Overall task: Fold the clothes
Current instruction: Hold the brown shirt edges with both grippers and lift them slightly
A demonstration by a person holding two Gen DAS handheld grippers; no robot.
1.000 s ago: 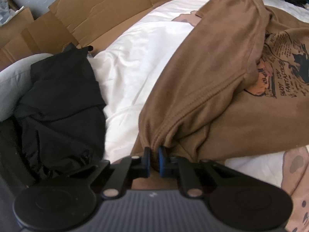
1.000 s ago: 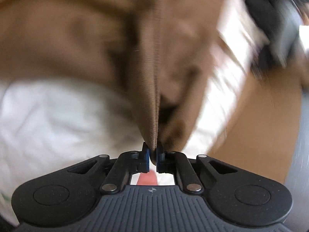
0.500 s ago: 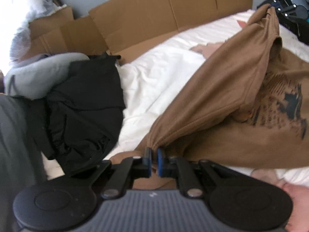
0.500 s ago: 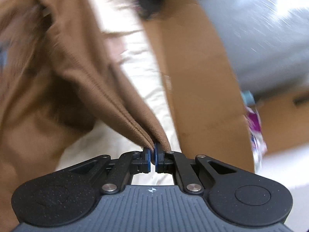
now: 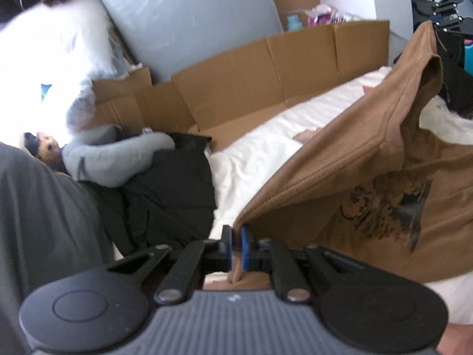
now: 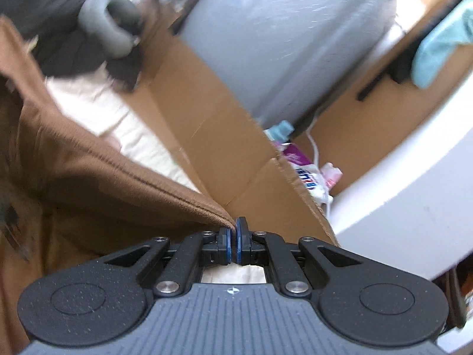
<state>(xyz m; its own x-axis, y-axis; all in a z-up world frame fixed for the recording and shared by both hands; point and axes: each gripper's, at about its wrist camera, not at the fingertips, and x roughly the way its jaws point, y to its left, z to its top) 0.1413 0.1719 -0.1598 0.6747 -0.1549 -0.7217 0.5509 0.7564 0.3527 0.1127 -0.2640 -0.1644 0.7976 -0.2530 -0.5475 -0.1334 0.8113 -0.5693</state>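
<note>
I am pinching the brown shirt's (image 5: 340,159) hem in both pairs of jaws, left gripper (image 5: 235,244) near, right gripper (image 6: 233,238) far, lifting one edge above the bed (image 5: 266,148). The fold looks mid-way; the printed front is lying open.

1 brown shirt (image 5: 340,159), 2 grippers (image 5: 235,244) (image 6: 233,242), 1 black garment (image 5: 171,195), 1 grey pillow (image 5: 118,156), perhaps 1 cardboard sheet (image 5: 266,74).
</note>
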